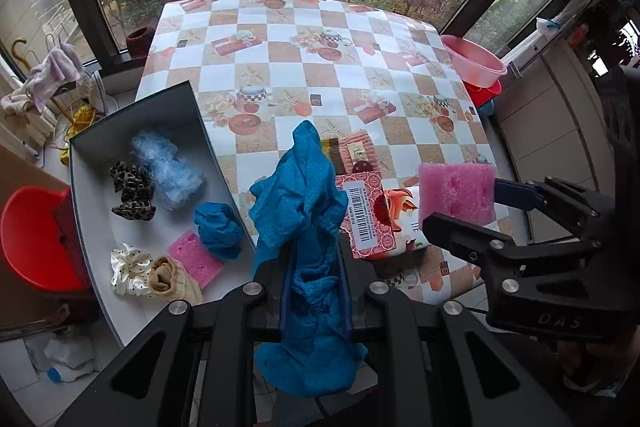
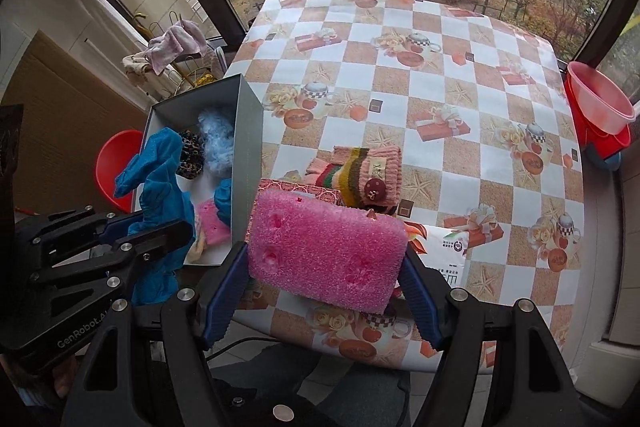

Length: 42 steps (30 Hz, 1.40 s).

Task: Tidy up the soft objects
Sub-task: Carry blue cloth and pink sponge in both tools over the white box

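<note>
A blue cloth (image 1: 304, 211) is pinched in the left hand-held gripper (image 1: 312, 287) and a pink sponge (image 2: 326, 253) in the right hand-held gripper (image 2: 320, 291), both carried above the desk's (image 1: 360, 75) near edge; release into the grey box (image 1: 176, 103) at the left edge is judged next.

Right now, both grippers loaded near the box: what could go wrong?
1. The blue cloth hangs loose from the left gripper; its tail could drape over the grey box wall instead of dropping inside.
2. The right gripper pinches the pink sponge only by its ends; it might twist out.
3. Both grippers sit close; they could collide.
</note>
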Tool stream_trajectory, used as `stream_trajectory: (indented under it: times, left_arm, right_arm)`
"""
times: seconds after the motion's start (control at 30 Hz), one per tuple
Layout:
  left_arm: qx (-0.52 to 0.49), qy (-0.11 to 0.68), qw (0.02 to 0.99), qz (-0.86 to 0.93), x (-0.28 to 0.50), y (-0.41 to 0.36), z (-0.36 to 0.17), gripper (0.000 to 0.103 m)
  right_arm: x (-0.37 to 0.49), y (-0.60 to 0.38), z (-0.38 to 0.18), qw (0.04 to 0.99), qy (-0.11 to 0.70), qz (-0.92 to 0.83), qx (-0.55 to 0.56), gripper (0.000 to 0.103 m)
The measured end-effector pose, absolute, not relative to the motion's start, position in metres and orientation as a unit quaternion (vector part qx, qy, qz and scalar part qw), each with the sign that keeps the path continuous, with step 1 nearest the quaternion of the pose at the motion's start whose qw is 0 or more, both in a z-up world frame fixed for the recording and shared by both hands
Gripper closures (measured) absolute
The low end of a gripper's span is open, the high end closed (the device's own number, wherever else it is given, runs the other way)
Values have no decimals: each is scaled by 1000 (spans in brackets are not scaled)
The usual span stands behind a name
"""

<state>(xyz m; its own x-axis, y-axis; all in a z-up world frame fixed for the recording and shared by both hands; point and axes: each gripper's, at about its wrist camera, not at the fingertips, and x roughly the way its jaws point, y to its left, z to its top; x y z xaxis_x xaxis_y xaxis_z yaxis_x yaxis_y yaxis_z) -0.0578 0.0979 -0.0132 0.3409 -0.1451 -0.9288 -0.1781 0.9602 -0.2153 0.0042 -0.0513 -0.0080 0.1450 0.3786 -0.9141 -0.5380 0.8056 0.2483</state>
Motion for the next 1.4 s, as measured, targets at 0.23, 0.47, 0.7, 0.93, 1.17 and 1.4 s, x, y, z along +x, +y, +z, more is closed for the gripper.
stream_trajectory:
  times: [0.23, 0.47, 0.7, 0.93, 1.17, 1.4]
  left_arm:
    - [-165, 562, 809, 48, -71, 120, -9, 82]
    - [-189, 553, 807, 77, -84, 139, -8, 82]
    - [-199, 549, 806, 97, -92, 149, -8, 82]
    - [-202, 546, 806, 106, -95, 154, -7, 82]
    - [-203, 545, 806, 108, -95, 157, -7, 82]
    - [-205, 545, 806, 109, -95, 158, -7, 82]
  right_arm:
    - [0, -25, -2, 747, 564, 339, -95, 29]
    - [-3, -5, 0, 738, 557, 363, -113, 29]
    - [-5, 9, -1, 730, 554, 380, -124, 29]
    - [-3, 15, -2, 726, 555, 386, -122, 29]
    - [-2, 17, -3, 726, 556, 387, -122, 29]
    - [0, 19, -3, 725, 557, 386, -122, 29]
